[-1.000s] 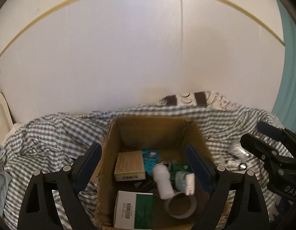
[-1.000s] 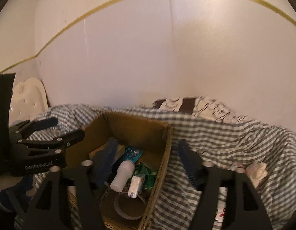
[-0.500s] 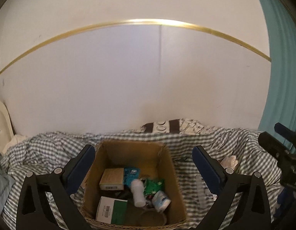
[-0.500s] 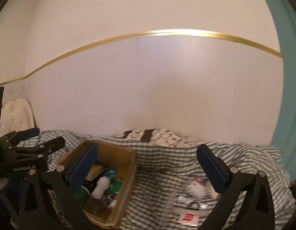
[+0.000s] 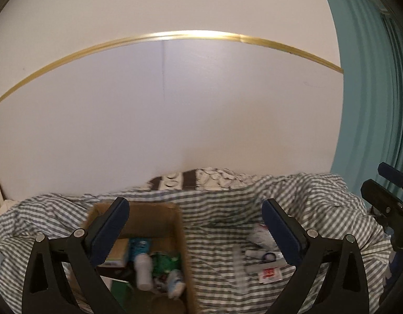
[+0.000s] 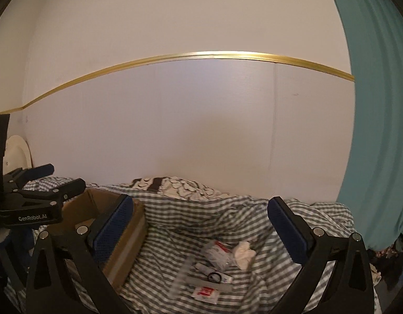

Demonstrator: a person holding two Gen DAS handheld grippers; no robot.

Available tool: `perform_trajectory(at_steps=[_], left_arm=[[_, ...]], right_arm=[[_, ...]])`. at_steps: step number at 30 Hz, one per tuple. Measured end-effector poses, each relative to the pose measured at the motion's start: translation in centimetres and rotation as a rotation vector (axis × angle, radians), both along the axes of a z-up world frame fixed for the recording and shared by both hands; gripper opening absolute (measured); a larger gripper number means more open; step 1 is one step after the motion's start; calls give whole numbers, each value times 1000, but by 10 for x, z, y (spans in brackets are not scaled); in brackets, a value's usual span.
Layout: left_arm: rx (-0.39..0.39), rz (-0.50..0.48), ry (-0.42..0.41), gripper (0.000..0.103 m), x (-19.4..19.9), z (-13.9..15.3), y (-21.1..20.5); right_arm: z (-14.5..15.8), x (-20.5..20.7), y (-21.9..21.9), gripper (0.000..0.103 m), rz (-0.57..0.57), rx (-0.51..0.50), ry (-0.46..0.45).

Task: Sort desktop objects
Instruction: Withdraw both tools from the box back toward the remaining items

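- Both claws stand spread wide with nothing between the blue pads. Their jaws have just been opening, the left claw and the right claw alike.
- The left claw hangs over the near right side of the cardboard box, which sits on a bed with a gray and white checked cover.
- Inside the box lie a white bottle, a small teal pack, something green and a tan box (all a bit blurry).
- To the right of the box, on the cover, small things are still lying loose: a crinkly clear wrapper, a white crumpled cloth, a little packet with red print and a small tube with a dark ring on it.
- The right claw is above these loose things, and they show between its two fingers.
- From the right claw's camera, the left claw shows at the far left, beside the box.
- Behind the bed is a pale wall with a gold strip, and a teal curtain hangs on the right.
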State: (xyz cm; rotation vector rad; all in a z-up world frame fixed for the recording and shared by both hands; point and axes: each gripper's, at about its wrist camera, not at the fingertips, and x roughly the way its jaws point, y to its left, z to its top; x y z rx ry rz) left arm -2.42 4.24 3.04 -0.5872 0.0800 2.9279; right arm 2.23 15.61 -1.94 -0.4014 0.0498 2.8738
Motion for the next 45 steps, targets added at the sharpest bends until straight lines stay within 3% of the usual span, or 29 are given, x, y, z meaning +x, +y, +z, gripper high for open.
perform_trajectory(at_steps=[8, 14, 21, 30, 36, 45], left_arm=[[-36, -51, -63, 103, -19, -39, 43], [-59, -56, -155, 95, -41, -79, 59], [-126, -85, -267, 90, -62, -134, 81], [-153, -100, -424, 88, -98, -210, 96], [-171, -115, -489, 88, -104, -243, 98], [-202, -125, -597, 88, -124, -286, 102]], right_arm=[[-26, 4, 32, 100, -21, -26, -32], [-59, -13, 47, 84, -17, -26, -107], [-94, -39, 68, 82, -18, -54, -175], [-154, -89, 91, 81, 2, -113, -264], [-184, -120, 107, 75, 23, -132, -338], [-216, -168, 122, 75, -15, -79, -436]])
